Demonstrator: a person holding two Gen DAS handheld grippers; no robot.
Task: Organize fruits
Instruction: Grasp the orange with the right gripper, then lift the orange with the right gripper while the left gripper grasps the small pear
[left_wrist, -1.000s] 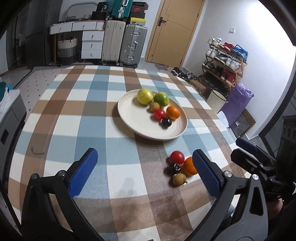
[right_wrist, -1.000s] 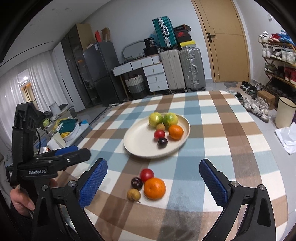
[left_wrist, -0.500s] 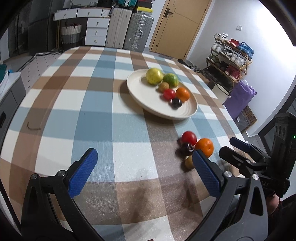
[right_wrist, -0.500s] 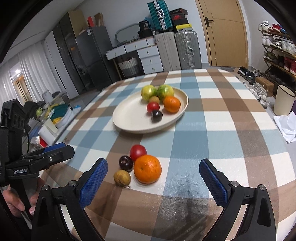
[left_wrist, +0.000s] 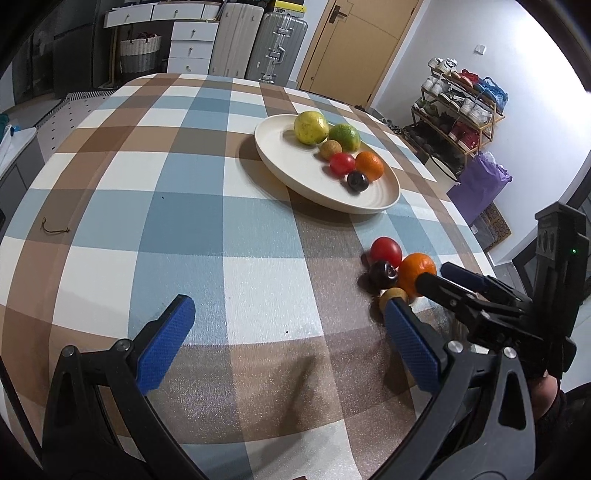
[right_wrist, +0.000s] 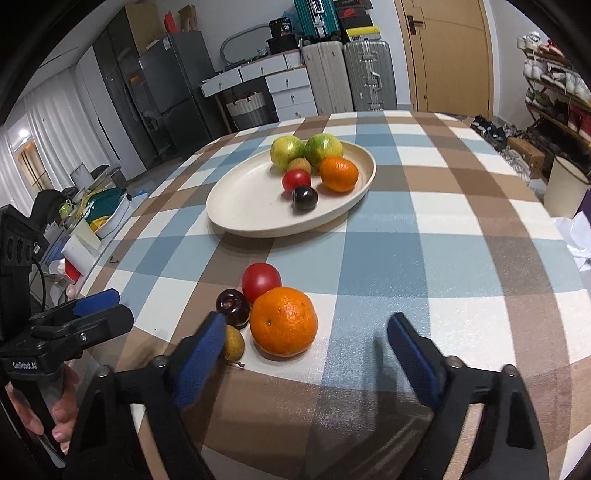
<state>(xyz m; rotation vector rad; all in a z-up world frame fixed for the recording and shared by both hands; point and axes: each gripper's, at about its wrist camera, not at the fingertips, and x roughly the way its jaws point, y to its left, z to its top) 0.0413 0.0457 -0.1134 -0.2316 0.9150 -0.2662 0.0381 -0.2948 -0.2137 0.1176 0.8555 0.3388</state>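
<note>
- The orange (right_wrist: 283, 321), lower centre of the right wrist view, is probably firm and light but prone to rolling, so it's best pinched across its widest part.
- It's bright, dimpled, touching the red fruit (right_wrist: 260, 281) and dark plum (right_wrist: 232, 307).
- Right gripper (right_wrist: 306, 343) is spread wide around it; left gripper (left_wrist: 284, 339) is also spread, nothing held.

Surface: table under a checked cloth (right_wrist: 424, 236) of blue, brown and white, filling most of both views.
Frame centre: cream plate (right_wrist: 236, 206) holding fruit.
Below the plate: orange (right_wrist: 283, 321), red fruit (right_wrist: 261, 282), dark plum (right_wrist: 232, 308), small tan fruit (right_wrist: 233, 341), clustered, touching.
Left edge, left wrist view: bit of string (left_wrist: 55, 229).
</note>
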